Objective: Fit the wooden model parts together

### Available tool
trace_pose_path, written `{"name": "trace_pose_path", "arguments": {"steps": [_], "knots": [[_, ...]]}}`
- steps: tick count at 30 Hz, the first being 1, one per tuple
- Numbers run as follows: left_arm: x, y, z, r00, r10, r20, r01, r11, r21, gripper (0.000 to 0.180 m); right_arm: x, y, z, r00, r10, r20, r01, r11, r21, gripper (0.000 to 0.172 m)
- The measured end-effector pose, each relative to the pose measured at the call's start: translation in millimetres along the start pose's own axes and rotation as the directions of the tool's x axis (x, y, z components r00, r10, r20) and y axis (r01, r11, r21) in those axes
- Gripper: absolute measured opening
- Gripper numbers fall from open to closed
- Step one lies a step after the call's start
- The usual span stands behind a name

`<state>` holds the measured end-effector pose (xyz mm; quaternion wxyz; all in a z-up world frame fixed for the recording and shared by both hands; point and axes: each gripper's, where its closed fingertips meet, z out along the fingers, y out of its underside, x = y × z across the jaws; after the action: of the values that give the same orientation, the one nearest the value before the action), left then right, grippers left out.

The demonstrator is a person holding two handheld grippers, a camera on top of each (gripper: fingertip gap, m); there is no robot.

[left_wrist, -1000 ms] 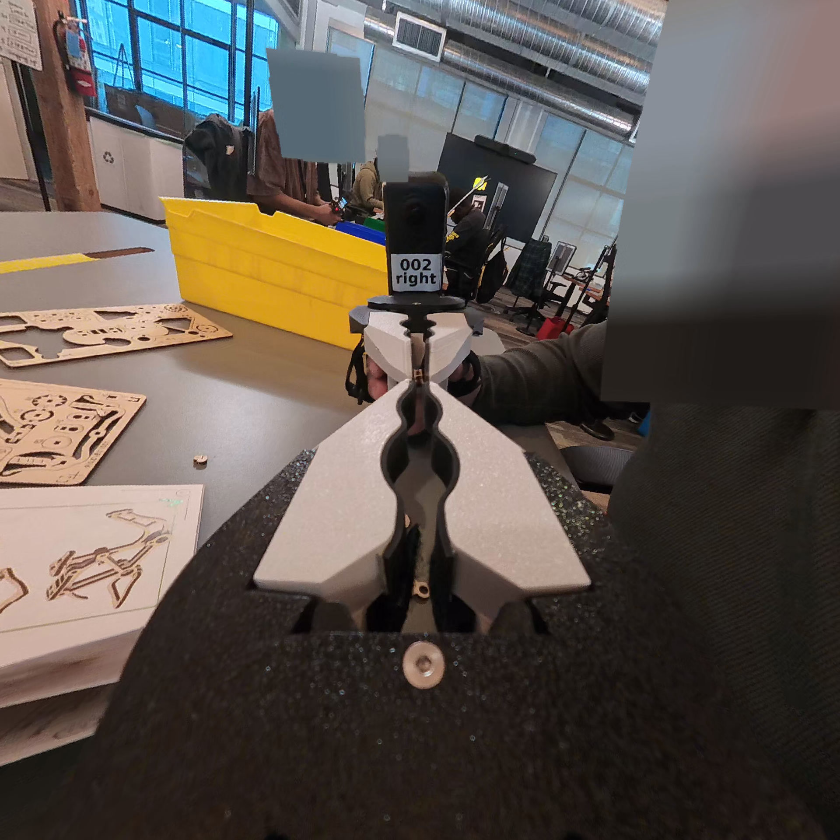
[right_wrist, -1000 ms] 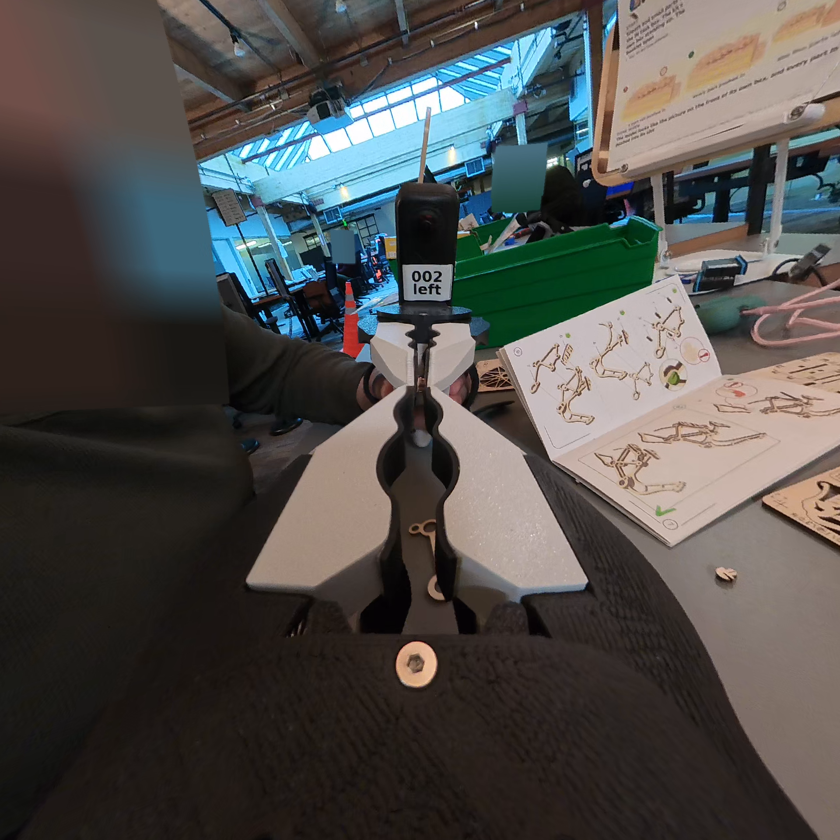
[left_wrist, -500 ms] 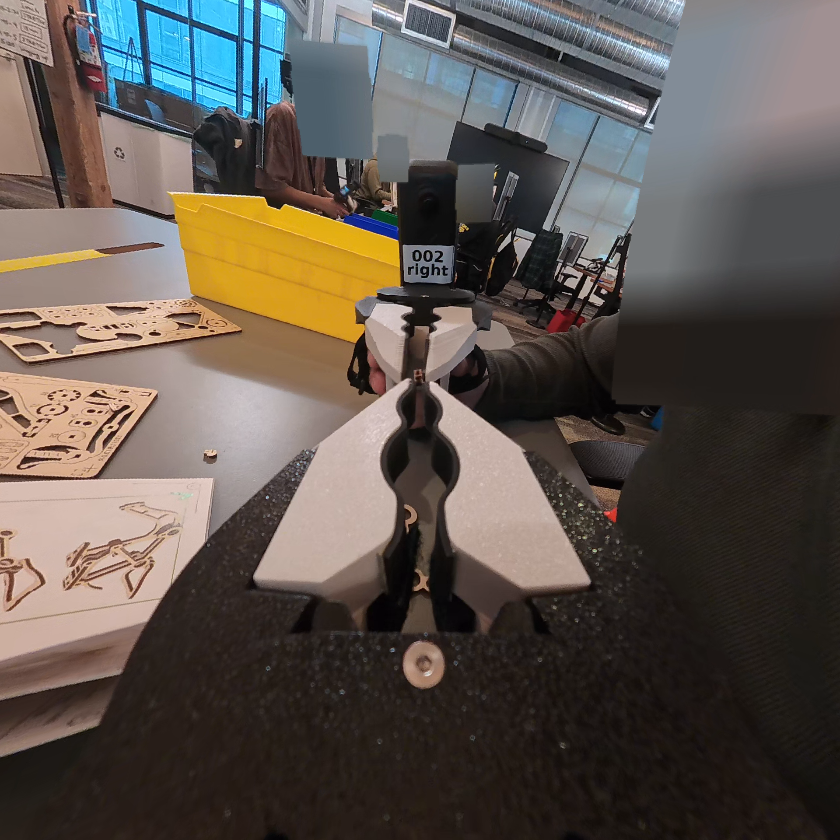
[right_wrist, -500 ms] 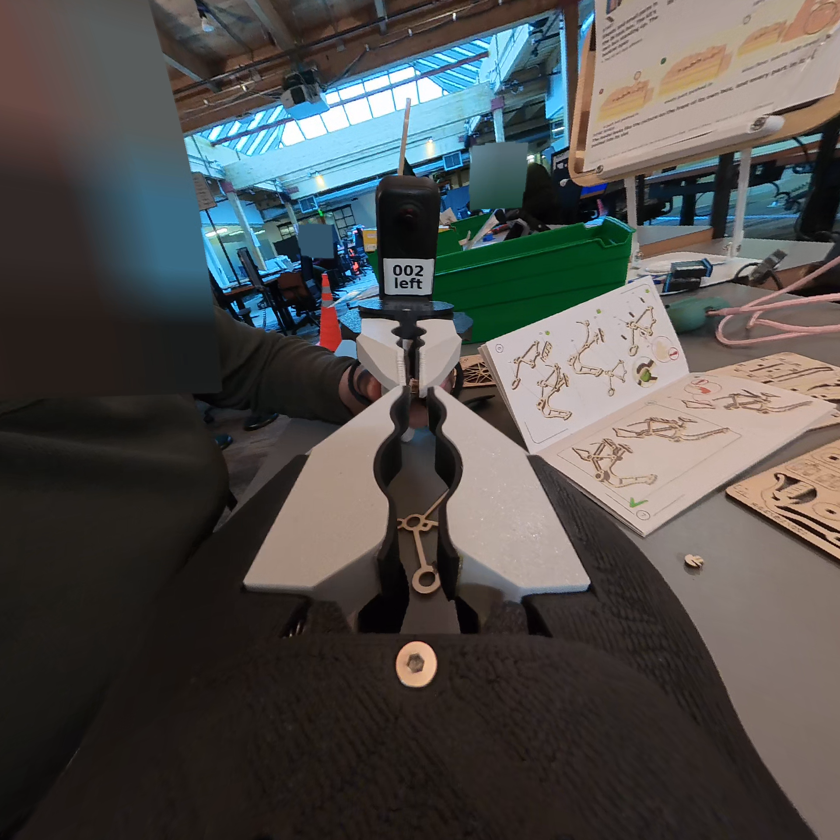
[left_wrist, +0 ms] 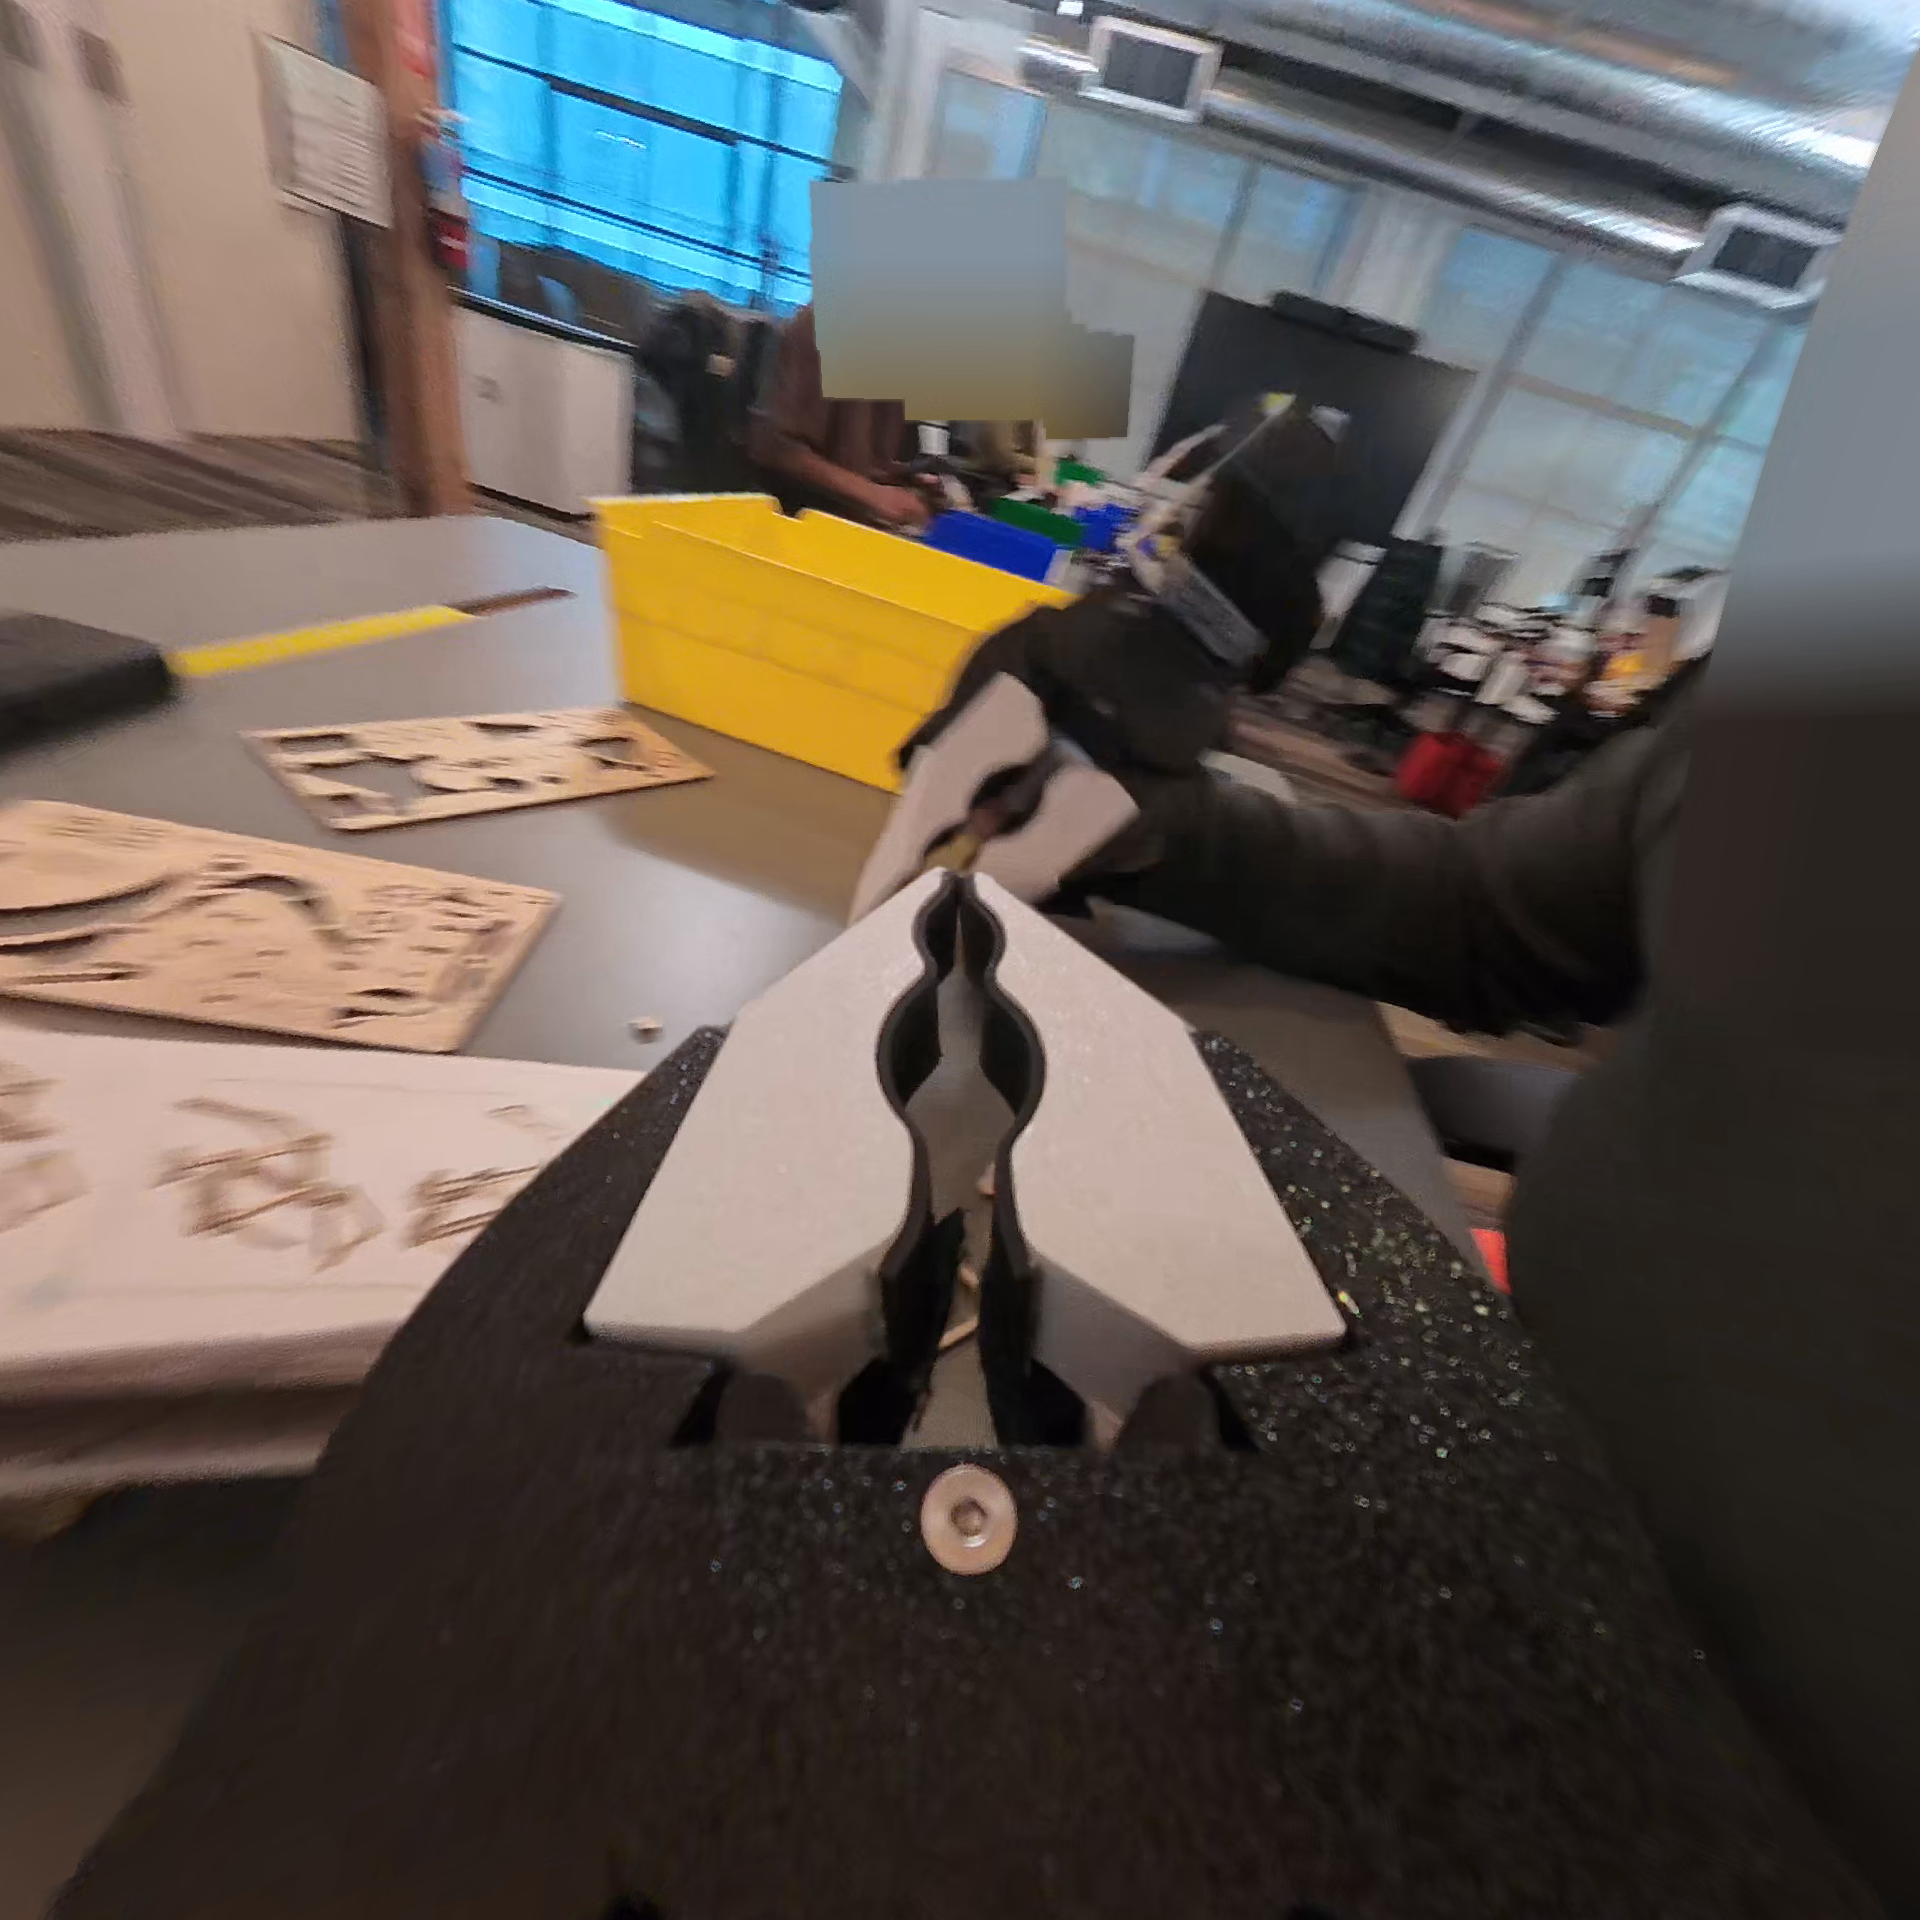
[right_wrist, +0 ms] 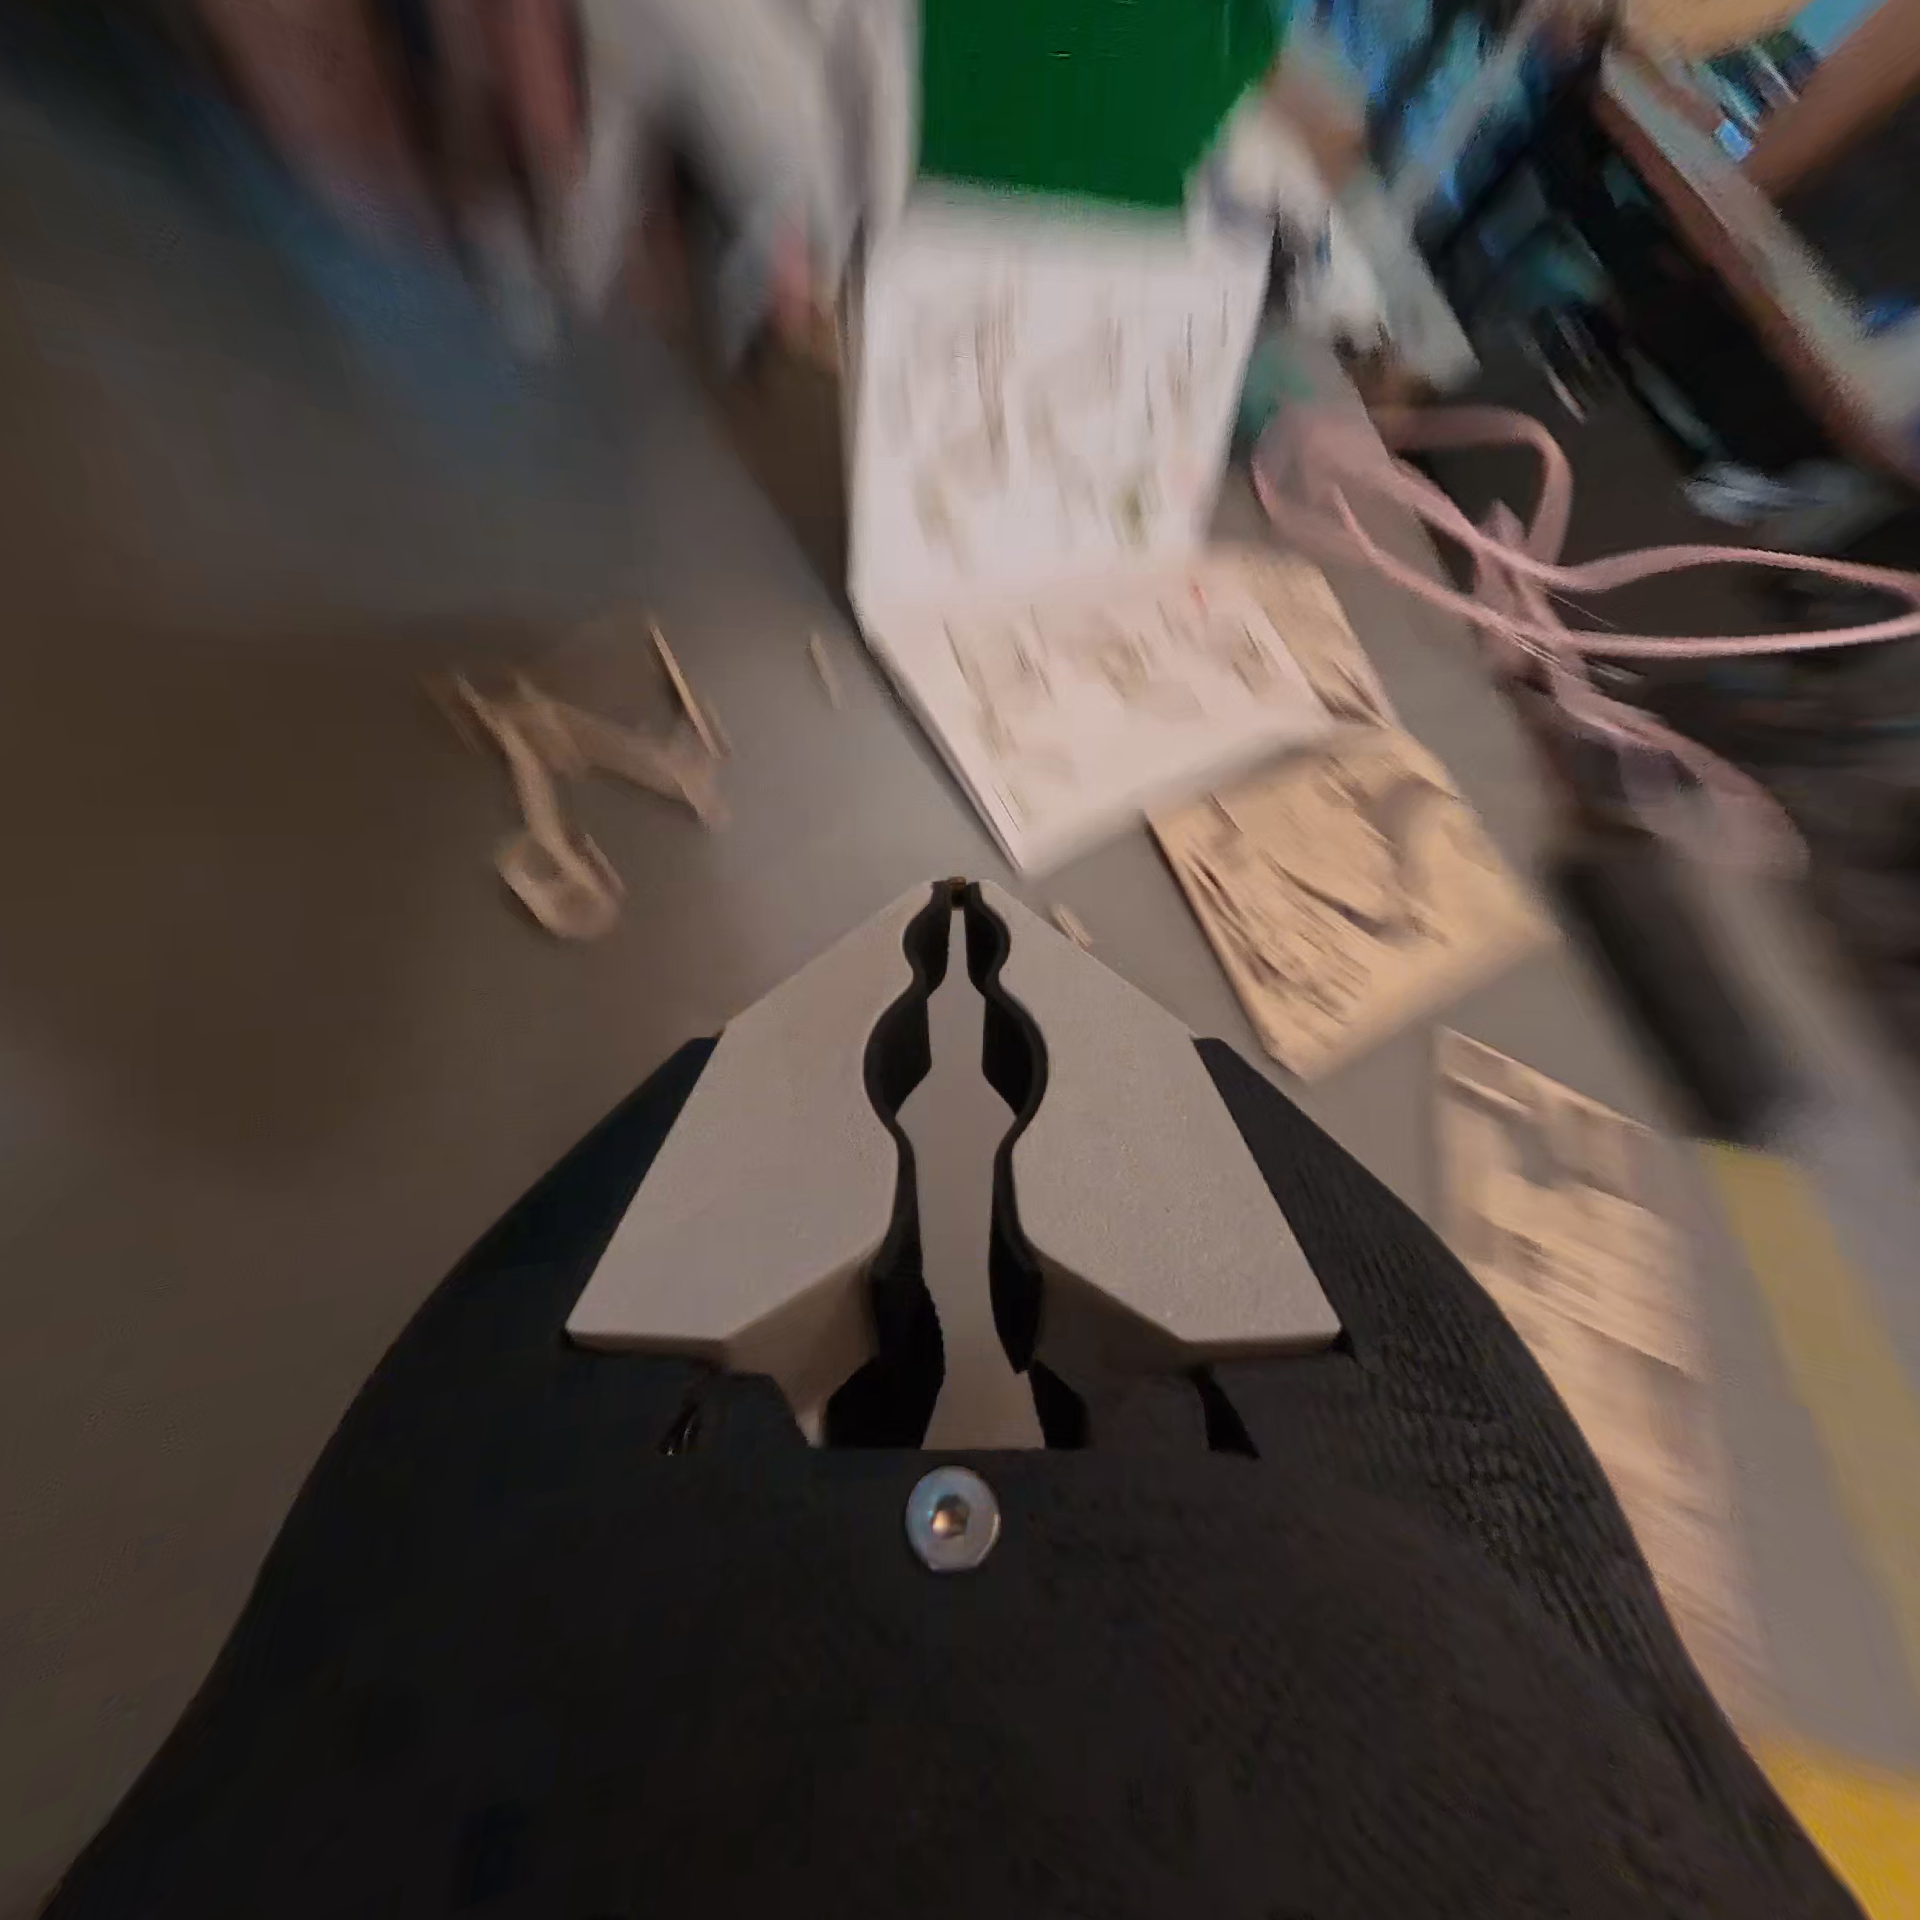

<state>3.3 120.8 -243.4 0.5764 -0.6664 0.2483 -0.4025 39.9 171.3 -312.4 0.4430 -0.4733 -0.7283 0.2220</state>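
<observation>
A yellow bin (left_wrist: pixel 790 634), cut plywood sheets (left_wrist: pixel 260 935) and an open instruction booklet (right_wrist: pixel 1060 623) crowd the bench (left_wrist: pixel 675 883). A pale wooden model assembly (right_wrist: pixel 561 790) lies blurred on the bench. The left gripper (left_wrist: pixel 961 881) is closed; whether it grips anything cannot be told. The right gripper (right_wrist: pixel 954 886), level half a second ago, now tilts down, pinching a small wooden piece (right_wrist: pixel 952 885).

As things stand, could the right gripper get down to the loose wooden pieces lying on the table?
Probably yes: the right gripper points down at the wooden pieces, with only bare table between, though its jaws look shut.
</observation>
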Motion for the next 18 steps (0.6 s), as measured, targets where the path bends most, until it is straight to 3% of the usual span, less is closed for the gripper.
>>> {"name": "trace_pose_path", "arguments": {"steps": [3,7,13,18], "knots": [[-9,-8,-8,0.999,0.008,0.048,-0.01,0.999,0.031,0.0,4,28,3,0.947,-0.311,-0.081,0.276,0.916,-0.293,0.0],[-12,-8,-10,0.998,-0.004,0.056,0.002,1.0,0.031,0.0,-5,45,11,0.852,-0.523,-0.011,0.463,0.763,-0.45,0.0],[-11,-4,-8,0.999,-0.012,0.05,0.012,1.0,0.011,0.0,-11,45,15,0.788,-0.614,0.033,0.548,0.677,-0.491,0.0],[-12,0,-6,0.998,-0.024,0.052,0.024,1.0,-0.003,0.0,-15,42,15,0.839,-0.543,0.039,0.492,0.727,-0.479,0.001]]}}
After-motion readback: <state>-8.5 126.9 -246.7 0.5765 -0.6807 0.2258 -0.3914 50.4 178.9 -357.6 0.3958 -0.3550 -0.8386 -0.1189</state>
